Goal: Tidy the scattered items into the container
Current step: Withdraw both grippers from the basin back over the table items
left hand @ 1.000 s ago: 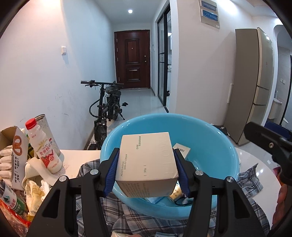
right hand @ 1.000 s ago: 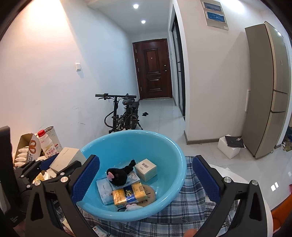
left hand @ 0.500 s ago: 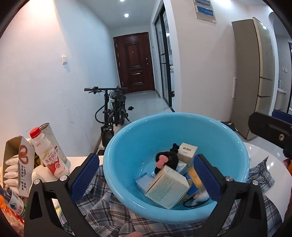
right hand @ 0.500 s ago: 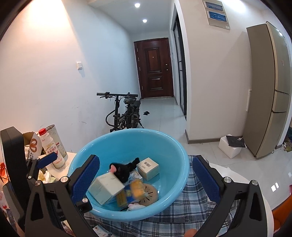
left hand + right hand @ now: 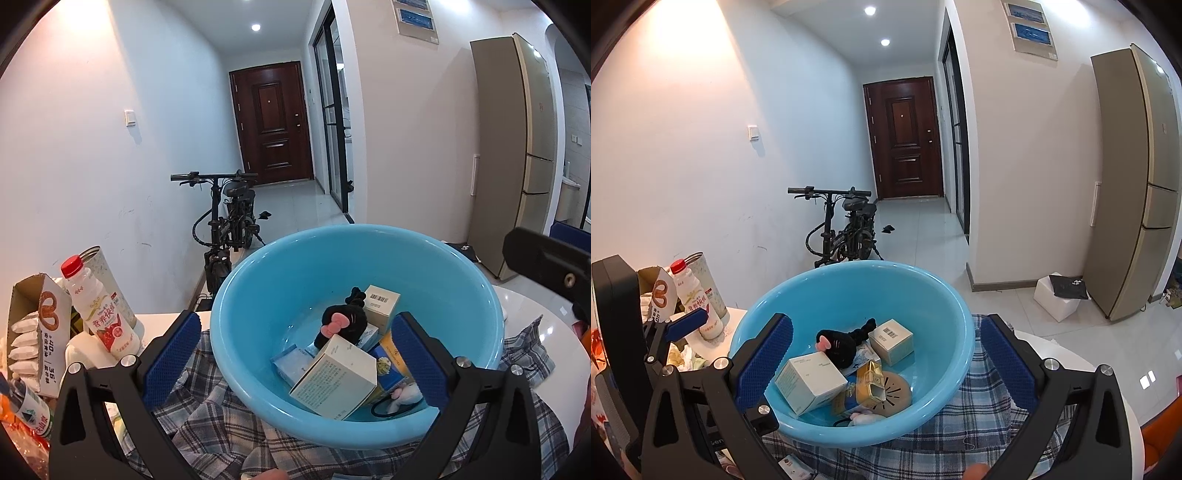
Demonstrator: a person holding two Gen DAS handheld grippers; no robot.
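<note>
White walls and a long hallway ending in a dark wooden door [image 5: 271, 123] form the backdrop, with a black bicycle [image 5: 229, 225] parked against the wall behind the blue basin [image 5: 354, 266]. That basin sits on a plaid cloth [image 5: 960, 424] spread over the white table [image 5: 524, 306].

Inside the basin, a cream-coloured box [image 5: 338, 376] lies tilted against the near wall, resting on other items. Just behind it sits a black plush toy [image 5: 343, 321] with a pink bow, and behind that a smaller box with a barcode [image 5: 382, 304]. A yellow carton [image 5: 870, 380] lies at the bottom beside the cream-coloured box, near a round tan disc [image 5: 895, 387].

Left of the basin stand a milk bottle with a red cap [image 5: 98, 306], a metal tin [image 5: 101, 266] behind it, and an open snack carton [image 5: 40, 325] of white packets.

The left hand-held gripper [image 5: 295, 354] hangs in front of the basin with its blue-padded jaws spread wide and nothing between them. The right hand-held gripper [image 5: 884, 356] is likewise spread wide and empty, framing the basin from the near side.
</note>
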